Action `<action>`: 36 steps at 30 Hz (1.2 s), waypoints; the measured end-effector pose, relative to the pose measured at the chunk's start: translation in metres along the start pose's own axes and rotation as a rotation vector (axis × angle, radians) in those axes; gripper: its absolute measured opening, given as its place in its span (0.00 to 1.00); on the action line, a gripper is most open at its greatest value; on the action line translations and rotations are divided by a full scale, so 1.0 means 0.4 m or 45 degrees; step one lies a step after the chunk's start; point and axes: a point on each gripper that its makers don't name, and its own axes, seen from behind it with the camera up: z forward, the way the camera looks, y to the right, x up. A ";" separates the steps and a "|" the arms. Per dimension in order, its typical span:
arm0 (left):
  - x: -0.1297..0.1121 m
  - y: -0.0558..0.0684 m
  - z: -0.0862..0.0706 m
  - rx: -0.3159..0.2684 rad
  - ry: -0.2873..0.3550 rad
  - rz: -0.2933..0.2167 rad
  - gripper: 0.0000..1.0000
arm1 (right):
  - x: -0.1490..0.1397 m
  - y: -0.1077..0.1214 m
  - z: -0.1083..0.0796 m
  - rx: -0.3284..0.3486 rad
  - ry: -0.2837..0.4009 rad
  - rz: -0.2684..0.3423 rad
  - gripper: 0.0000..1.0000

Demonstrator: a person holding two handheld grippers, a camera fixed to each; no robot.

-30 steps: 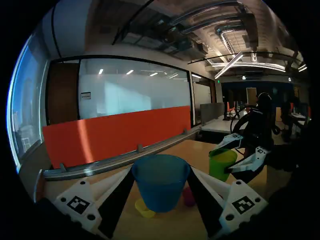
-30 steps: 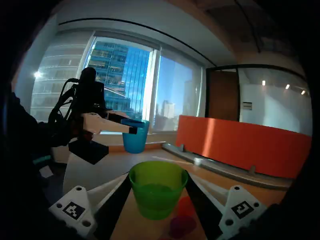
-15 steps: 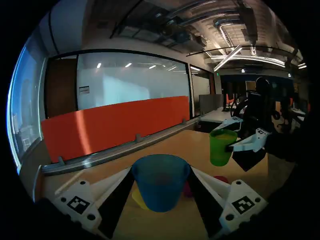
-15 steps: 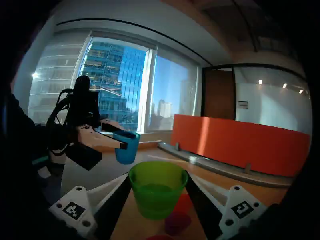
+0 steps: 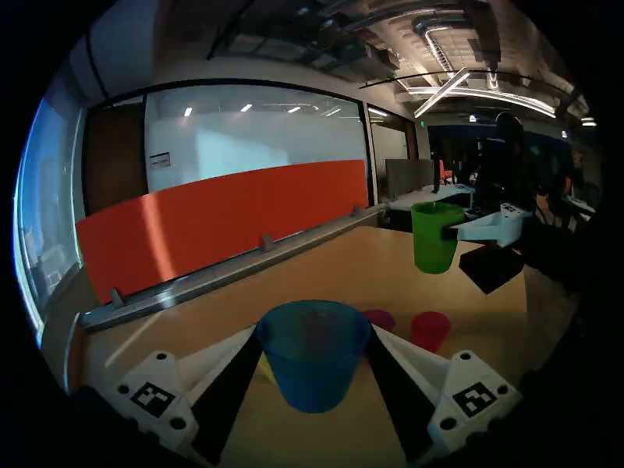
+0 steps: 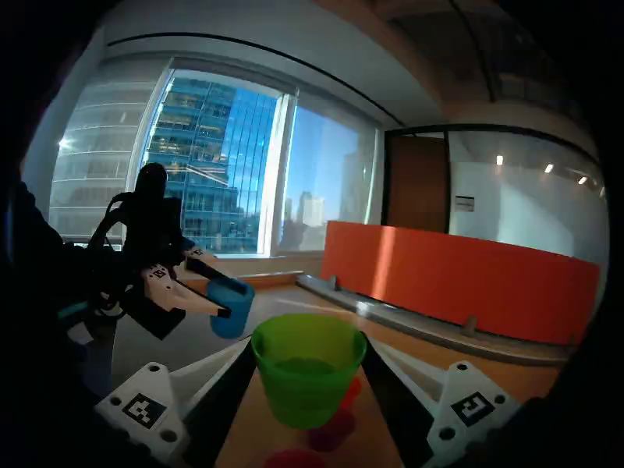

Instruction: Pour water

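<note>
In the left gripper view a blue cup (image 5: 313, 366) stands upright between my left gripper's (image 5: 313, 343) fingers, which are shut on it. Farther right, the right gripper (image 5: 454, 232) holds a green cup (image 5: 431, 238) above the wooden table (image 5: 335, 269). In the right gripper view my right gripper (image 6: 308, 352) is shut on that green cup (image 6: 307, 390), which has water in its bottom. To its left the left gripper (image 6: 224, 303) carries the blue cup (image 6: 232, 310), lower than the green one's rim.
A red cup (image 5: 430, 329) and a pink cup (image 5: 380, 318) lie on the table below the held cups. An orange partition (image 5: 226, 222) with a metal rail runs along the table's far edge. Big windows (image 6: 218, 179) stand behind the left gripper.
In the left gripper view the green cup has climbed well above the table. In the right gripper view the blue cup has dropped lower and come closer. Both cups stay gripped.
</note>
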 end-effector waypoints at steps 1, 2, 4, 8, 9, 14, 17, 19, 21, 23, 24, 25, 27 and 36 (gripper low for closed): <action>-0.007 0.002 0.003 -0.002 -0.005 -0.001 0.88 | -0.001 0.005 -0.003 -0.006 -0.002 0.000 0.91; -0.016 0.004 0.006 -0.005 -0.011 -0.003 0.88 | -0.003 0.010 -0.007 -0.012 -0.003 0.000 0.91; -0.027 0.008 0.011 -0.009 -0.018 -0.006 0.88 | -0.005 0.020 -0.014 -0.023 -0.006 -0.001 0.91; -0.042 0.014 0.019 -0.017 -0.024 -0.014 0.88 | -0.003 0.038 -0.025 -0.044 -0.007 0.000 0.91; -0.045 0.016 0.021 -0.018 -0.024 -0.016 0.88 | -0.002 0.042 -0.027 -0.048 -0.006 0.001 0.91; -0.069 0.019 0.031 -0.030 -0.048 -0.031 0.88 | -0.007 0.058 -0.035 -0.060 -0.016 0.008 0.91; -0.090 0.022 0.037 -0.038 -0.078 -0.034 0.88 | -0.018 0.071 -0.040 -0.069 -0.035 0.009 0.91; -0.105 0.026 0.041 -0.047 -0.102 -0.032 0.88 | -0.026 0.079 -0.043 -0.073 -0.049 0.010 0.91; -0.121 0.031 0.046 -0.059 -0.129 -0.027 0.88 | -0.035 0.088 -0.046 -0.078 -0.065 0.012 0.91; -0.133 0.033 0.050 -0.064 -0.151 -0.022 0.88 | -0.044 0.098 -0.051 -0.085 -0.081 0.013 0.91; -0.139 0.033 0.051 -0.066 -0.161 -0.019 0.88 | -0.049 0.103 -0.054 -0.088 -0.088 0.013 0.91; -0.143 0.033 0.053 -0.066 -0.168 -0.017 0.88 | -0.052 0.108 -0.057 -0.091 -0.095 0.014 0.91; -0.152 0.033 0.055 -0.069 -0.182 -0.014 0.88 | -0.059 0.118 -0.062 -0.099 -0.108 0.016 0.91; -0.176 0.045 0.065 -0.092 -0.220 -0.013 0.89 | -0.088 0.158 -0.087 -0.113 -0.154 0.069 0.92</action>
